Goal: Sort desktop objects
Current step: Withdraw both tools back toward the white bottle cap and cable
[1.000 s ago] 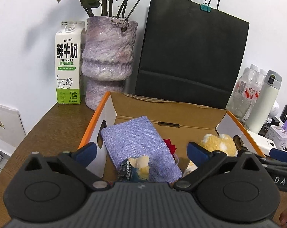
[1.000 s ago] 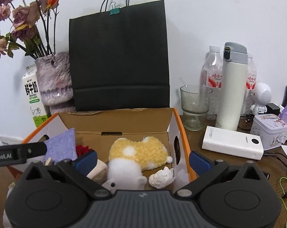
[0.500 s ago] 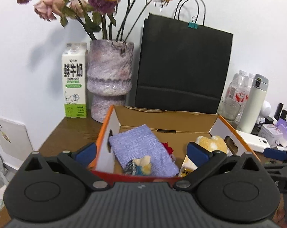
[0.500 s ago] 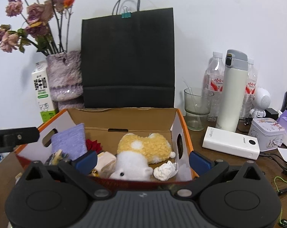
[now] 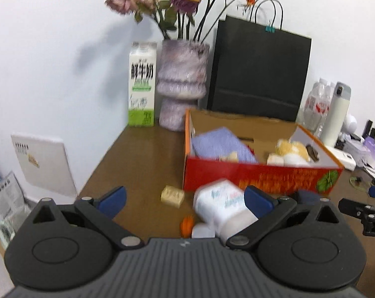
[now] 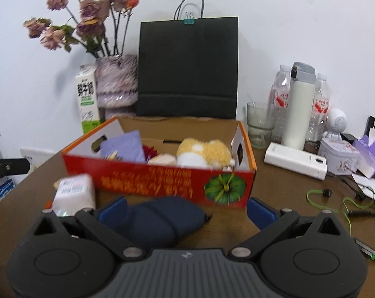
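Observation:
A red cardboard box (image 5: 261, 177) (image 6: 162, 181) holds a purple cloth (image 5: 219, 144) (image 6: 124, 145), a yellow-white plush toy (image 5: 292, 150) (image 6: 203, 154) and other small items. In front of it on the brown table lie a white tissue pack (image 5: 222, 204) (image 6: 73, 193), a beige eraser-like block (image 5: 172, 195), a small orange item (image 5: 186, 226) and a dark blue pouch (image 6: 157, 218). My left gripper (image 5: 185, 198) is open and empty above the block and the pack. My right gripper (image 6: 186, 209) is open and empty over the pouch.
Behind the box stand a milk carton (image 5: 141, 84), a purple vase with dried roses (image 5: 182, 84) and a black paper bag (image 6: 187, 67). To the right are a glass (image 6: 259, 124), water bottles, a white thermos (image 6: 299, 106), a power bank (image 6: 295, 160), a tin, tissues and cables.
Both grippers have pulled back and risen from over the box. The box's red front and the loose items in front of it have come into view.

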`<control>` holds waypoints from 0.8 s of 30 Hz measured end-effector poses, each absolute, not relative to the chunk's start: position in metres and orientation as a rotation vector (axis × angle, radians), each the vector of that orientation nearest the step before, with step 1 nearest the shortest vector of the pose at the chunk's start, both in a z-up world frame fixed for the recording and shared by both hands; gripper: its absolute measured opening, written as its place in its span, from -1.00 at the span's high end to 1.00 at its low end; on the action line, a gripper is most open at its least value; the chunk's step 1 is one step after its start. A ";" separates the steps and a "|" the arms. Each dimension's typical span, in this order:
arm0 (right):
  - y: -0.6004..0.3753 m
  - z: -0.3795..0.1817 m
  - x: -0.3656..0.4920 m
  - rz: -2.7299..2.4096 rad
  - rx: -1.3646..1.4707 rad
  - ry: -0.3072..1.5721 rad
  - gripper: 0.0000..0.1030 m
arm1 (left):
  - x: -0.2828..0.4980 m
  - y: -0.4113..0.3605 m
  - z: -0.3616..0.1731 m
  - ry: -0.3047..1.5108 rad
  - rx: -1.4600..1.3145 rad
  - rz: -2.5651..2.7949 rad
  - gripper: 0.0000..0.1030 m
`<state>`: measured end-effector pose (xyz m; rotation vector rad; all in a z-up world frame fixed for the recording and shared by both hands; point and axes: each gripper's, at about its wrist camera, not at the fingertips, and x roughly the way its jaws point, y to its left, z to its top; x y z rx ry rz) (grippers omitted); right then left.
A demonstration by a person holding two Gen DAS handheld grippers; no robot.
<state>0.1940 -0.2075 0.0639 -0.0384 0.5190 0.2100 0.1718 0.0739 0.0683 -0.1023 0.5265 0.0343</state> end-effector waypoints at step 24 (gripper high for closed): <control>-0.211 0.016 0.152 0.200 -0.082 0.665 -0.99 | 0.140 -0.012 0.009 0.631 0.032 -0.112 -0.90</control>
